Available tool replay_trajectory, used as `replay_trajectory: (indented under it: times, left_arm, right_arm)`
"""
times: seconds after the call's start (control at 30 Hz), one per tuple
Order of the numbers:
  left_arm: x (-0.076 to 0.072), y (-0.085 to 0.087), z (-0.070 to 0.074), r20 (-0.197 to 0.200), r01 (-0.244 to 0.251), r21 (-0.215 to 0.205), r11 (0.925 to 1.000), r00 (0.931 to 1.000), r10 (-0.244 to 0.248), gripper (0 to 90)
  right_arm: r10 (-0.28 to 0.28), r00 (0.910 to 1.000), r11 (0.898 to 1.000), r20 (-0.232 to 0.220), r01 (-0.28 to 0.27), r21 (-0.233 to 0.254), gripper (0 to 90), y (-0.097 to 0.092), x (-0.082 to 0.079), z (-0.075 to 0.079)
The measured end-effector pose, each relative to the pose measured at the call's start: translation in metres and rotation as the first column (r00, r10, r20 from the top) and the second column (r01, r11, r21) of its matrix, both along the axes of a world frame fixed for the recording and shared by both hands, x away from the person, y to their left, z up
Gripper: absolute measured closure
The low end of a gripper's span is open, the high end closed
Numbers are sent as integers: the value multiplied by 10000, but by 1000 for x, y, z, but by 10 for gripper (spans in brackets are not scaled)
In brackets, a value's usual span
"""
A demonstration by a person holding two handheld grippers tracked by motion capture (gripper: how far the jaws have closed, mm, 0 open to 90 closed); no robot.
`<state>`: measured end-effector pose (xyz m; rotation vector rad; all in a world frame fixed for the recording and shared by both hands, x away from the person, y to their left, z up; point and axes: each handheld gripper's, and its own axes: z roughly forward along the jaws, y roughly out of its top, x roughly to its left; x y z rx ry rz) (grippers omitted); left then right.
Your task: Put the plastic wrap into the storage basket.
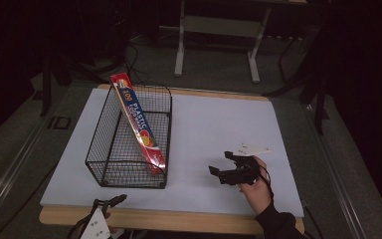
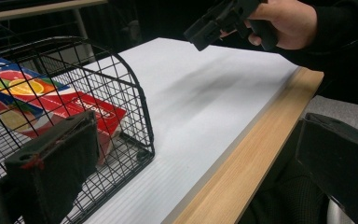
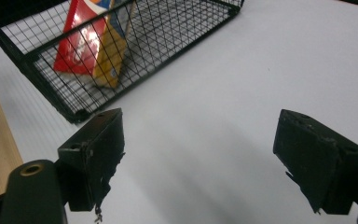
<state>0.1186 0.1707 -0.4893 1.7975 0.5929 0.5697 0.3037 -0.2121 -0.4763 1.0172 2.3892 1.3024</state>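
Long red-and-blue box (image 1: 140, 127) of plastic wrap leaning diagonally inside the black wire basket (image 1: 110, 175), lower end against the basket's near right corner, upper end propped on and above the far rim. The basket stands on the left half of the white worktop (image 1: 219, 124). Right gripper (image 1: 224, 168), held in a hand (image 1: 256, 185), hovers to the right of the basket, apart from it, jaws spread wide and empty, touching nothing; bare worktop lies between them in the right gripper view. Left gripper (image 1: 110, 201) sits low at the worktop's near edge, just in front of the basket, jaws likewise wide apart and holding nothing. Judged step: withdrawal after placing the box, or an approach to it. For a regrasp, the jaws should come over the basket's rim and close across the box's narrow faces near its raised end, clear of the wire.
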Motion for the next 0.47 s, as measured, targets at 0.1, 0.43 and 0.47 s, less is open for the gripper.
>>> replay_trajectory:
  times: [0.1,0.43,0.47]
  left_arm:
    - [0,0,0,6,3,12,10000,10000,-3,1]
    - [0,0,0,19,23,21,10000,10000,-23,1]
    - [0,0,0,19,23,21,10000,10000,-23,1]
  right_arm:
    - [-23,10000,9999,-2,23,-103,162,-3,-1,-2]
    - [-62,10000,9998,-49,61,-173,162,-3,1,-10]
    - [-49,10000,9998,-18,49,-196,162,-3,1,-10]
